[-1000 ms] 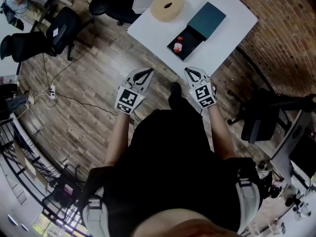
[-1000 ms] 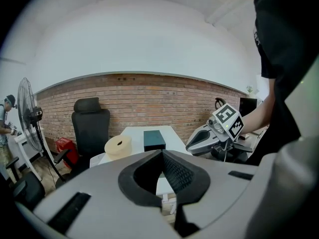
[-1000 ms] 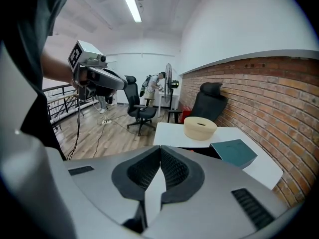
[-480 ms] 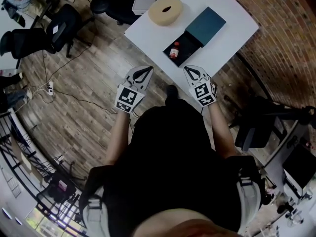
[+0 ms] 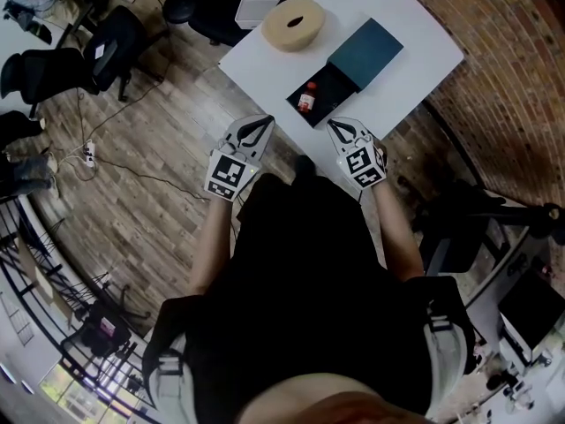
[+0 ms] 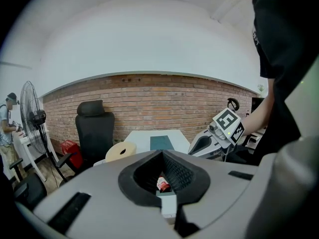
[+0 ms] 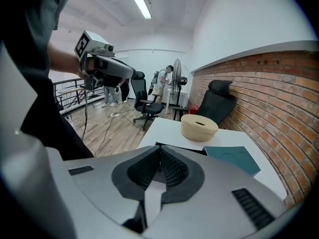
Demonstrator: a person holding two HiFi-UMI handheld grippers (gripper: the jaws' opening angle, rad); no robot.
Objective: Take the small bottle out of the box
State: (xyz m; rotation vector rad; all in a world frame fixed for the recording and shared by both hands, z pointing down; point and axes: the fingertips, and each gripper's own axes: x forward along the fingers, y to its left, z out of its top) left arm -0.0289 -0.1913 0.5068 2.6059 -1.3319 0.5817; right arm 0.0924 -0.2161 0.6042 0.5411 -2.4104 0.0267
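The left gripper and right gripper hang closed and empty by the near edge of the white table. The small bottle lies in the open black box, its red-and-white label too small to read.

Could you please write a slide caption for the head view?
Left tool and right tool, both shut, held short of the table; small bottle sits in open box.

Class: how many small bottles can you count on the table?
1. The small bottle lies inside the open black box on the white table. Another could be hidden under the teal lid.
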